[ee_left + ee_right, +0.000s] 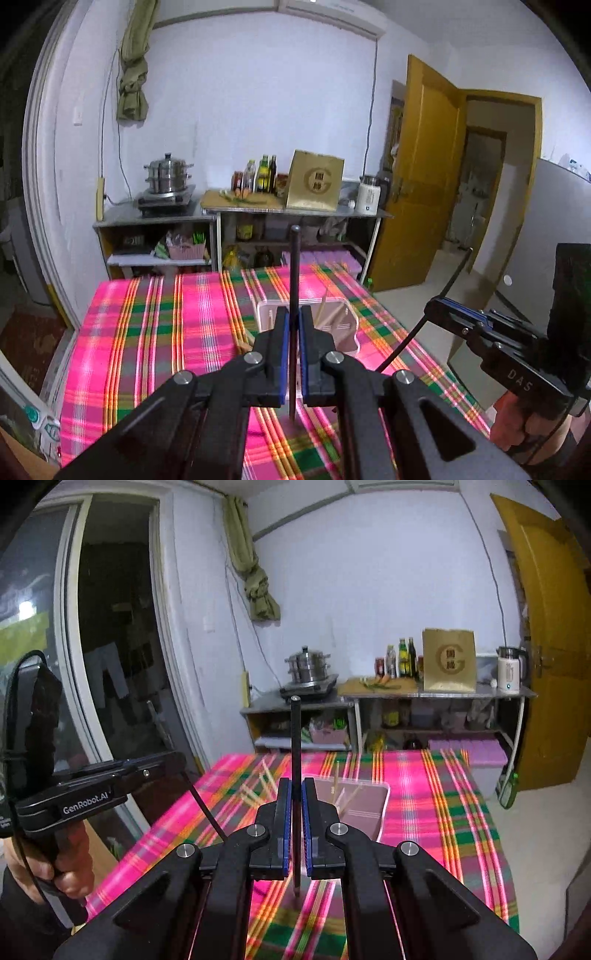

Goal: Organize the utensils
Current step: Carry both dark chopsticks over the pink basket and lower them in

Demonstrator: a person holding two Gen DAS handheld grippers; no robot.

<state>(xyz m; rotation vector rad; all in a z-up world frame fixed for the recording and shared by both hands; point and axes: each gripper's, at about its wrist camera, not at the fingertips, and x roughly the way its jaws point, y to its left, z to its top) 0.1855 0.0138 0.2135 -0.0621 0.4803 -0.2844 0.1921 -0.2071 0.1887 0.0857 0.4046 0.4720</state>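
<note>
Each gripper [293, 317] [295, 790] clamps an upright black chopstick [294, 269] [296, 738]

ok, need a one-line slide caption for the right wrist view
Right gripper holds a dark chopstick upright above the plaid tablecloth, short of the pink holder of wooden chopsticks.

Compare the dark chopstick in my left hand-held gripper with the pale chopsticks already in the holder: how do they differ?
The dark chopstick is black; the pale chopsticks in the pink holder are light wood-coloured. The dark one stands nearly upright, clamped in the left hand-held gripper; the pale ones lean at angles, loose inside the holder. The dark one hangs above the plaid cloth; the pale ones are already stowed. Both are slim straight sticks.
</note>
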